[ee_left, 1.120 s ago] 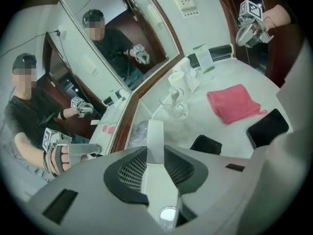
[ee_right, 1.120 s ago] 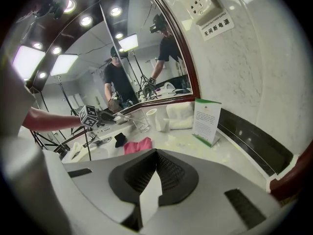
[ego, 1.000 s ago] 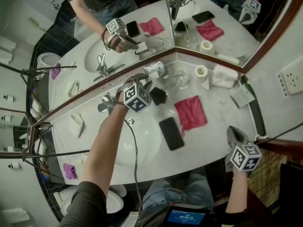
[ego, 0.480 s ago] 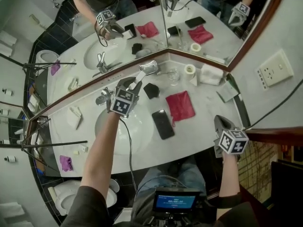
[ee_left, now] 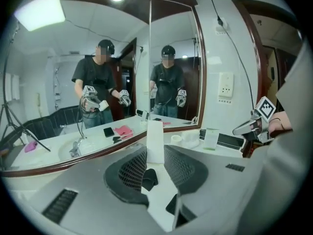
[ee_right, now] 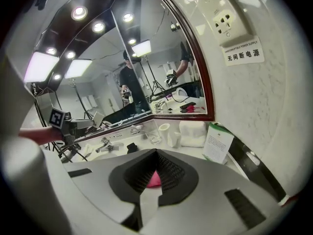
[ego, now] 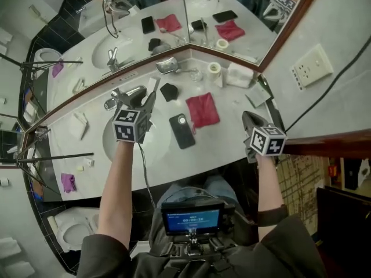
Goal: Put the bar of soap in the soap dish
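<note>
In the head view, the left gripper (ego: 149,95) is clamped on the bar of soap (ego: 152,87), a plain white rectangular block held in the air over the counter beside the chrome faucet (ego: 123,97). The pale, stone-like countertop (ego: 229,135) carries a crumpled red cloth (ego: 202,110), a glossy black phone (ego: 182,131), a small black object (ego: 168,91) and a shiny metal piece (ego: 167,66) by the mirror corner. The right gripper (ego: 247,117) is off to the side, near the counter's right end.

The left gripper view shows what the head view cannot. The ribbed dark pads (ee_left: 132,170) press both long faces of the smooth, upright soap (ee_left: 155,141), and the black object (ee_left: 149,178) lies below it.

In the right gripper view, the right gripper (ee_right: 156,166) is clenched and empty, with a sliver of pink cloth (ee_right: 154,179) behind the meeting pads. Only here is the label (ee_right: 244,54) under the wall socket (ee_right: 226,19) readable: "无间断电源". A green-edged card (ee_right: 217,143) leans nearby.
</note>
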Motion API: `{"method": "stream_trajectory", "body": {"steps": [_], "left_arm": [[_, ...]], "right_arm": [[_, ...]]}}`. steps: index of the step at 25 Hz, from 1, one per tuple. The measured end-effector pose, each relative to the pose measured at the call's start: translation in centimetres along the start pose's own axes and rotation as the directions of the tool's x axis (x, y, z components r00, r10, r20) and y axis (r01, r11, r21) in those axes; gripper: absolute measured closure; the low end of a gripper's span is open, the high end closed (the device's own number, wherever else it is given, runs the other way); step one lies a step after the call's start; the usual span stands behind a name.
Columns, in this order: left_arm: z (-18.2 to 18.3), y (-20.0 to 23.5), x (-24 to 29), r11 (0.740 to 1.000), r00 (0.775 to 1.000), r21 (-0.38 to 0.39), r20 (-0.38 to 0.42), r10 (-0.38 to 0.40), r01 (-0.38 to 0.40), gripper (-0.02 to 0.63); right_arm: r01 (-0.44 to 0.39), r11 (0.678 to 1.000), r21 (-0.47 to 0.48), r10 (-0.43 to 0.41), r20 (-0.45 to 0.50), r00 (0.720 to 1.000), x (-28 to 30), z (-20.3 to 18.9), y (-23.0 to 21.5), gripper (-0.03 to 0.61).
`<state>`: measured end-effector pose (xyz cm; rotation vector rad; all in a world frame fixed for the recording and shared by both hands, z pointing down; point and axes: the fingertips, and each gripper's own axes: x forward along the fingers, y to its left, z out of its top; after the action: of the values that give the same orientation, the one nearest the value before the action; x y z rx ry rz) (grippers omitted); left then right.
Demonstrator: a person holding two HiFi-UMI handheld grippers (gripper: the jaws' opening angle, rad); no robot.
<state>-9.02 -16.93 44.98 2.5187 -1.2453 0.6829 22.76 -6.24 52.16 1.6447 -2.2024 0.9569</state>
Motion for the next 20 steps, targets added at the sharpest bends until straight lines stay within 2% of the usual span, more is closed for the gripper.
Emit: {"method": "stream_trajectory", "body": {"steps": [8,14,20], "left_arm": [[-1.5,-4.5,0.1,0.999,1.000,-0.028,-0.003,-0.020,0.020,0.514],[-2.1,-9.9,4.3,0.994,0.994,-0.004,-0.040,-0.106,0.106,0.514],[-3.7,-15.5,9.9,0.977,0.971,0.019,-0.116,-0.208,0.211,0.514]], "right_arm": [[-0.030,0.999,-0.027,0.030,-0.014,0.999,-1.1,0.1,0.3,0.560],[-0.068,0.997,-0.049,0.065,-0.047,0.997,-1.2,-1.8,0.9,0.560],[-0.111,0.992,-0.061,0.105,-0.093,0.990,-0.1,-4.5,1.6,0.560]]}}
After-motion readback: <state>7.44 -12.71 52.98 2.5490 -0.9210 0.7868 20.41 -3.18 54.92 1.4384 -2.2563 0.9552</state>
